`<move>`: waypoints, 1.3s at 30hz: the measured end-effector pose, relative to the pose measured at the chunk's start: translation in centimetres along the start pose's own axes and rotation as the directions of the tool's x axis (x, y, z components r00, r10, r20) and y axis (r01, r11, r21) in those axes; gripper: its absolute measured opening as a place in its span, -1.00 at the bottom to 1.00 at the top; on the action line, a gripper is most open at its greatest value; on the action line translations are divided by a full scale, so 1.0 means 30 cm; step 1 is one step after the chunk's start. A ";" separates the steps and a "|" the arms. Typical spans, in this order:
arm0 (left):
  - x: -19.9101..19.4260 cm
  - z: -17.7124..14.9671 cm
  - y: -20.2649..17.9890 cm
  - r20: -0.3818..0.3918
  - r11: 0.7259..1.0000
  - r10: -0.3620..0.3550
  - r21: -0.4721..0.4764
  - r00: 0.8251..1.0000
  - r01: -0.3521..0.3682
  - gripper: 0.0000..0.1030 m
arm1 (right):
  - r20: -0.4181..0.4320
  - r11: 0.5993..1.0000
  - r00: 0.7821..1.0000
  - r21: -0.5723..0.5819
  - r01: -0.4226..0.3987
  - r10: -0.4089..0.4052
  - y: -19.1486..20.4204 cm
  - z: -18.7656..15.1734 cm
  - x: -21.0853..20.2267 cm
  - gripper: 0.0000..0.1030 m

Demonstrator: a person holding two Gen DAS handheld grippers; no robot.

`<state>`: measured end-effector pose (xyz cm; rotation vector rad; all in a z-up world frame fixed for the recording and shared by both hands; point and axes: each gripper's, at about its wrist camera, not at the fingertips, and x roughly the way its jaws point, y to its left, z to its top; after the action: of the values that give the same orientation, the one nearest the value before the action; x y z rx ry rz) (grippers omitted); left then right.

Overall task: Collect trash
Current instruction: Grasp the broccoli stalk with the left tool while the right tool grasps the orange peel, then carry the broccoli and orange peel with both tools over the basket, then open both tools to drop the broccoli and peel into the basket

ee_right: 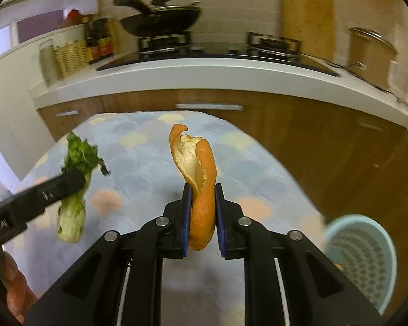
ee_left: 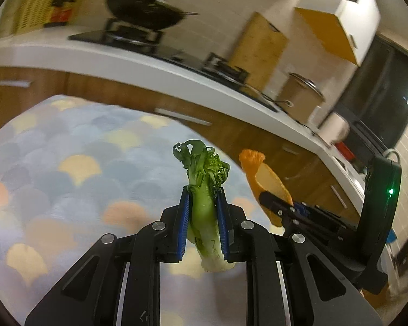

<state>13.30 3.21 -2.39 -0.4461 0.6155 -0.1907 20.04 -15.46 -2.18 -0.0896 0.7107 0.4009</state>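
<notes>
My left gripper is shut on a green leafy vegetable scrap, held upright above a pastel scale-patterned mat. My right gripper is shut on a curled orange peel, also held above the mat. In the left wrist view the orange peel and right gripper show at the right. In the right wrist view the vegetable scrap and the left gripper's finger show at the left. A light blue perforated bin stands at the lower right of the right wrist view.
A white kitchen counter with wooden cabinets runs behind the mat. On it are a black wok on a stove, sauce bottles, a wicker basket, a cutting board and a lidded pot.
</notes>
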 end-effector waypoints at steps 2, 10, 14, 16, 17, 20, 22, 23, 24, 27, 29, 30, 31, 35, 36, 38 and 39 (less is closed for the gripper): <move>0.013 -0.014 -0.064 -0.016 0.999 -0.033 0.022 0.999 0.033 -0.66 | 0.003 0.999 1.000 0.032 0.024 -0.024 -0.062 -0.026 -0.056 -0.73; 0.106 -0.068 -0.264 -0.135 0.975 -0.219 0.013 0.966 0.222 -0.66 | 0.010 0.987 0.994 0.122 0.104 -0.106 -0.280 -0.128 -0.194 -0.73; 0.158 -0.110 -0.374 -0.171 0.968 -0.228 0.067 0.959 0.242 -0.66 | 0.003 0.972 0.991 0.196 0.130 -0.134 -0.404 -0.190 -0.243 -0.73; 0.193 -0.135 -0.429 -0.201 0.962 -0.236 0.091 0.951 0.258 -0.66 | -0.003 0.963 0.992 0.239 0.127 -0.130 -0.462 -0.217 -0.260 -0.73; 0.219 -0.142 -0.453 -0.220 0.958 -0.242 0.100 0.945 0.269 -0.66 | -0.009 0.953 0.993 0.278 0.119 -0.122 -0.510 -0.239 -0.269 -0.73; 0.293 -0.175 -0.533 -0.269 0.948 -0.248 0.129 0.931 0.290 -0.66 | -0.026 0.926 0.990 0.351 0.139 -0.139 -0.604 -0.293 -0.283 -0.73; 0.331 -0.193 -0.570 -0.289 0.945 -0.243 0.147 0.926 0.293 -0.66 | -0.045 0.909 0.987 0.386 0.157 -0.152 -0.658 -0.329 -0.288 -0.73; 0.358 -0.209 -0.593 -0.306 0.941 -0.241 0.159 0.921 0.299 -0.66 | -0.052 0.903 0.987 0.397 0.162 -0.154 -0.675 -0.342 -0.289 -0.73; 0.379 -0.222 -0.611 -0.318 0.939 -0.238 0.166 0.918 0.302 -0.66 | -0.061 0.896 0.985 0.410 0.170 -0.159 -0.695 -0.358 -0.290 -0.73; 0.451 -0.260 -0.659 -0.355 0.933 -0.221 0.194 0.908 0.302 -0.66 | -0.081 0.881 0.983 0.435 0.184 -0.166 -0.736 -0.392 -0.287 -0.71; 0.489 -0.277 -0.684 -0.373 0.931 -0.209 0.209 0.904 0.301 -0.65 | -0.094 0.876 0.982 0.445 0.188 -0.163 -0.755 -0.404 -0.275 -0.66; 0.505 -0.286 -0.696 -0.380 0.929 -0.204 0.215 0.902 0.301 -0.65 | -0.103 0.872 0.981 0.450 0.194 -0.165 -0.763 -0.410 -0.272 -0.65; 0.522 -0.295 -0.707 -0.386 0.928 -0.199 0.221 0.901 0.300 -0.62 | -0.113 0.865 0.980 0.462 0.198 -0.164 -0.772 -0.419 -0.264 -0.60; 0.535 -0.305 -0.715 -0.363 0.931 -0.172 0.243 0.916 0.272 -0.08 | -0.125 0.849 0.982 0.496 0.185 -0.142 -0.792 -0.438 -0.247 -0.38; 0.533 -0.305 -0.712 -0.366 0.930 -0.172 0.245 0.915 0.273 -0.08 | -0.127 0.848 0.981 0.495 0.189 -0.145 -0.795 -0.441 -0.245 -0.37; 0.525 -0.301 -0.702 -0.367 0.931 -0.168 0.245 0.915 0.269 -0.08 | -0.125 0.849 0.981 0.493 0.190 -0.147 -0.792 -0.444 -0.246 -0.37; 0.517 -0.298 -0.691 -0.360 0.932 -0.165 0.247 0.918 0.265 -0.07 | -0.123 0.849 0.982 0.494 0.187 -0.145 -0.790 -0.443 -0.246 -0.37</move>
<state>19.57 -22.99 -7.37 -0.1938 0.8561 -0.5724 15.95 -42.54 -8.74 0.3303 0.8620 0.0332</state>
